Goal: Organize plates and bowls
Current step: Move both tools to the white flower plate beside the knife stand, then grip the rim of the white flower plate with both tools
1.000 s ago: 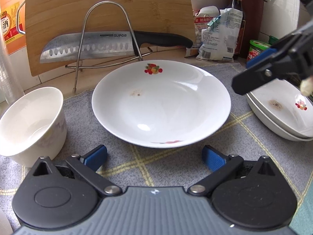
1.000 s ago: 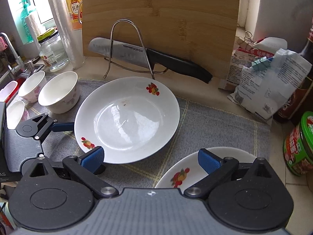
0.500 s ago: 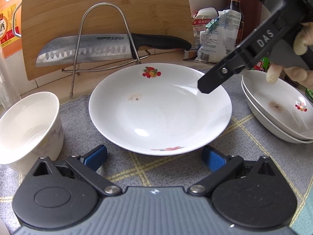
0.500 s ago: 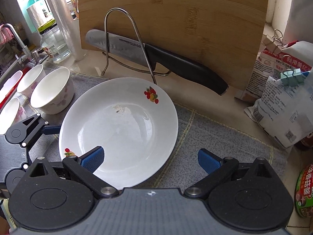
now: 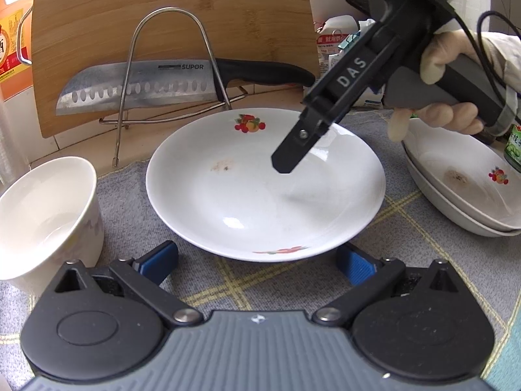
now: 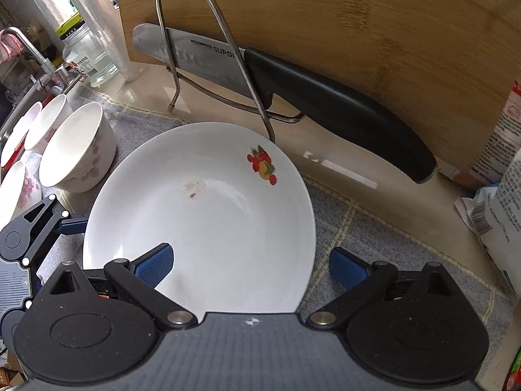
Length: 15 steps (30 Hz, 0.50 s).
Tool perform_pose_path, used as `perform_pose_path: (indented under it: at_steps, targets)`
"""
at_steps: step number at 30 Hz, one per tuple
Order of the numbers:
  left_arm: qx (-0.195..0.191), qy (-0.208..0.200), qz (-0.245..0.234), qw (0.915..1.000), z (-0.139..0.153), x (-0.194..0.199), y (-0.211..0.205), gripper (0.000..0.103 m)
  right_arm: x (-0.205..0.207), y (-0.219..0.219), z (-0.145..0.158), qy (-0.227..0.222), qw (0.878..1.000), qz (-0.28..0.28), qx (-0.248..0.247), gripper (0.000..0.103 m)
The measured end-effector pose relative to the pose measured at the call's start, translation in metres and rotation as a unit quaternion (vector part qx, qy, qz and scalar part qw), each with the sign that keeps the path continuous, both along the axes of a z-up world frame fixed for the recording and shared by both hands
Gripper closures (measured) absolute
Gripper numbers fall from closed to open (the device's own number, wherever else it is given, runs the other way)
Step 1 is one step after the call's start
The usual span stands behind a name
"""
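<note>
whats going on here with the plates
A person is sorting dishes on a grey mat, a hand-held gripper in each hand. The right hand-held gripper is open, its fingers either side of the white plate's right rim. The left hand-held gripper waits open before the plate. Two stacked plates sit to the right.

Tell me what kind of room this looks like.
Most likely a home kitchen counter. A chef's knife rests on a wire rack against a wooden cutting board, a faucet stands at the left, and white plates and bowls sit on a grey mat.
</note>
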State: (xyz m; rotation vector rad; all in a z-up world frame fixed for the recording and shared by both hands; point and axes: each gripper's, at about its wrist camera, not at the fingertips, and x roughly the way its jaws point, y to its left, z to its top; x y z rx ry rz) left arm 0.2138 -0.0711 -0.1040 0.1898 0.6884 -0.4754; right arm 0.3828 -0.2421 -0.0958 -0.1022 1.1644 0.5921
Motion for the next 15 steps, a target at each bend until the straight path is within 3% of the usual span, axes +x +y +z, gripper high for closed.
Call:
perform_pose_path:
  at_steps: [15]
  targets:
    - [0.002, 0.001, -0.015, 0.9999, 0.002, 0.0, 0.001, 0.0, 0.024, 0.003, 0.0, 0.011, 0.999, 0.014, 0.031, 0.0]
